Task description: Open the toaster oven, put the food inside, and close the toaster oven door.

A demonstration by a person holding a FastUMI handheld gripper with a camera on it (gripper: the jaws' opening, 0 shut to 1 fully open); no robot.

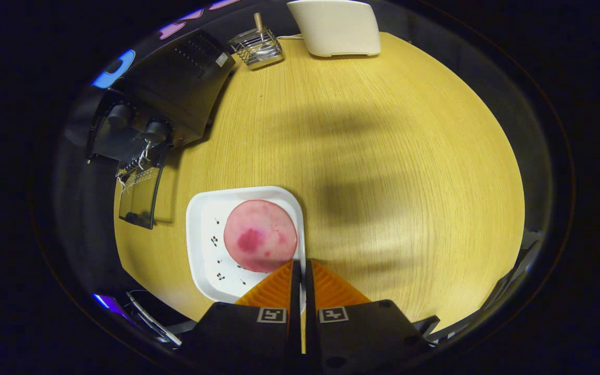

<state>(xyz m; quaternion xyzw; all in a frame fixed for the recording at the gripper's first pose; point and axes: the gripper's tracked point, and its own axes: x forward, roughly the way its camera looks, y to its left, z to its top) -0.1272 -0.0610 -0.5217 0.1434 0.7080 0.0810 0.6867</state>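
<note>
Ribbed pads meet along a thin seam: the gripper (300, 273) has its jaws clenched on the near right rim of the white plate (201, 245), pinching its edge. On that plate, just ahead of the fingertips, lies the round pink food (260, 235). Beyond and to the left stands the black toaster oven (170, 99), its glass door (139, 197) already dropped open, so opening looks done; loading the food and shutting the door remain. The table (383, 156) is pale wood, with a wire rack (257, 48) and a cream appliance (335, 27) at its far edge.
</note>
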